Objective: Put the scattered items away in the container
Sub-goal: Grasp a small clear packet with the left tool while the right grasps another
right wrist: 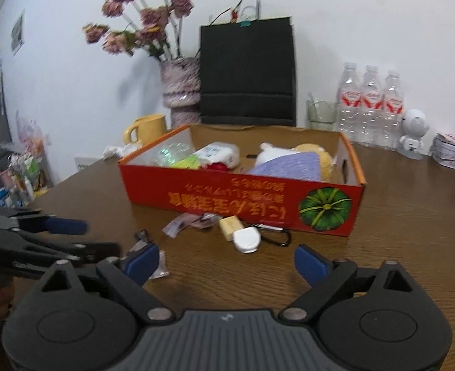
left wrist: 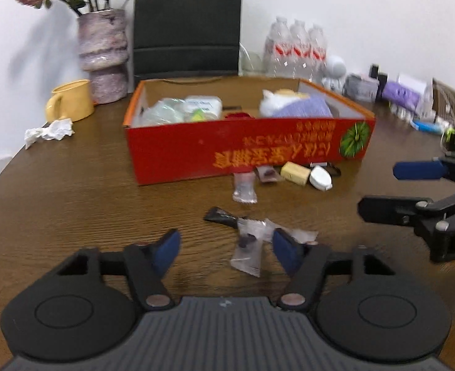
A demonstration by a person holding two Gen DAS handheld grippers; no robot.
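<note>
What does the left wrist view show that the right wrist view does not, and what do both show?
Only the left wrist view shows the purple pack and the blue tube at the table's far right edge. Only the right wrist view shows the cluttered shelf beside the table and the clear glass by the bottles. Both show the red box, the yellow mug, the white round case and both grippers, the left gripper and the right gripper, with fingers apart.
</note>
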